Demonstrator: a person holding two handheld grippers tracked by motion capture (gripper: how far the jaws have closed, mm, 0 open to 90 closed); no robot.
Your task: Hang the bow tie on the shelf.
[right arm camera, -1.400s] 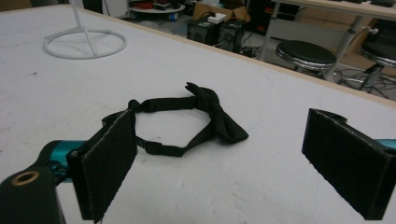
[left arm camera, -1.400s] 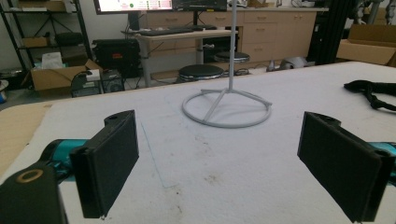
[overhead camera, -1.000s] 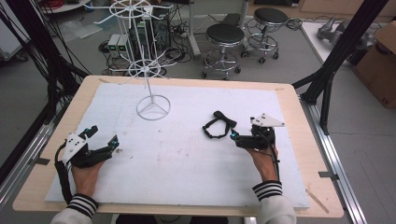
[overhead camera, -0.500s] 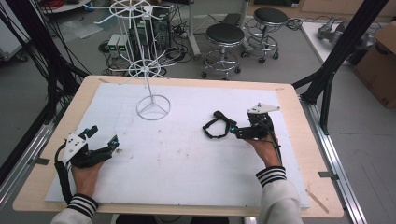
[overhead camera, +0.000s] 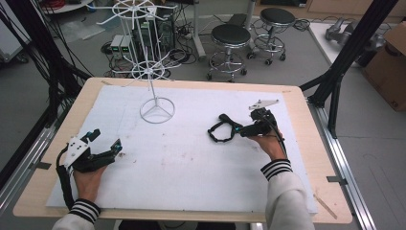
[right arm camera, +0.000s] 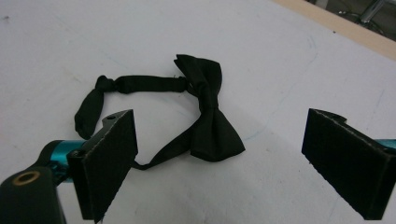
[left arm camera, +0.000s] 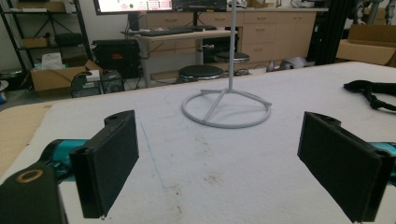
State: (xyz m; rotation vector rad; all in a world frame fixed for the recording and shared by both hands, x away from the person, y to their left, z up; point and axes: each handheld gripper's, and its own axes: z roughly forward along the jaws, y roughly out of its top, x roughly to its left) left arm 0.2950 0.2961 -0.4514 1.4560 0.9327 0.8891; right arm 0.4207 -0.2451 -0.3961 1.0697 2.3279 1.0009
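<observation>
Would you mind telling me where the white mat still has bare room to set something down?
The widest free patch is the mat's middle and near edge, between the left claw and the bow tie. The far right corner behind the right claw is bare too. It is crowded around the wire stand and the bow tie.

One bow tie [right arm camera: 210, 126]; one wire stand [overhead camera: 154, 91]; two stools [overhead camera: 231, 36].

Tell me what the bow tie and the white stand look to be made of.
Bow tie: black woven fabric, matte, with soft folds and a knotted strap. Stand: thin metal wire or rod, probably, coated glossy white; its straight, rigid bars suggest this.
</observation>
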